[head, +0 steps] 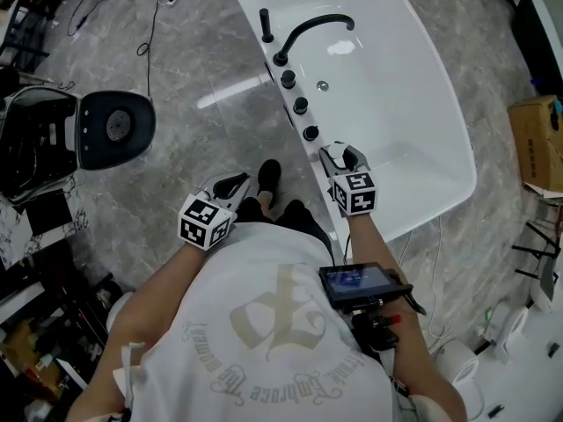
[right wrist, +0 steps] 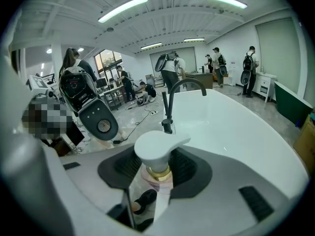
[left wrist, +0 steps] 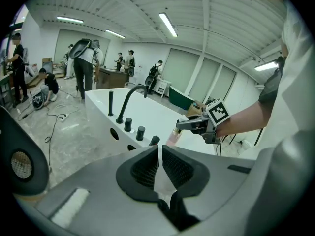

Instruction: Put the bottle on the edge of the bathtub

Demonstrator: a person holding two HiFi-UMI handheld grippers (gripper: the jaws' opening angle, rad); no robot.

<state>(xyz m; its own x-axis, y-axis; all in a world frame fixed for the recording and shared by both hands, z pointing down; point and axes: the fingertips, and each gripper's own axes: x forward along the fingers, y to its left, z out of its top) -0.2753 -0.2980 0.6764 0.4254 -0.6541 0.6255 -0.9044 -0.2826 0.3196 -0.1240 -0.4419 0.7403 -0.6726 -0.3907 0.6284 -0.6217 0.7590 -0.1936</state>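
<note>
Right gripper clamped on pump bottle just below its head — prob. light, rigid, slick plastic — grip at neck, keep upright.

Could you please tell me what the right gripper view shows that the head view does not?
Only the right gripper view: the bottle, with white pump and gold collar, clamped between the jaws there, and people standing in the background. Only the head view: the left gripper, the right gripper seen from above at the tub's rim, and the person's white shirt. Both: the white bathtub and its curved black faucet.
</note>
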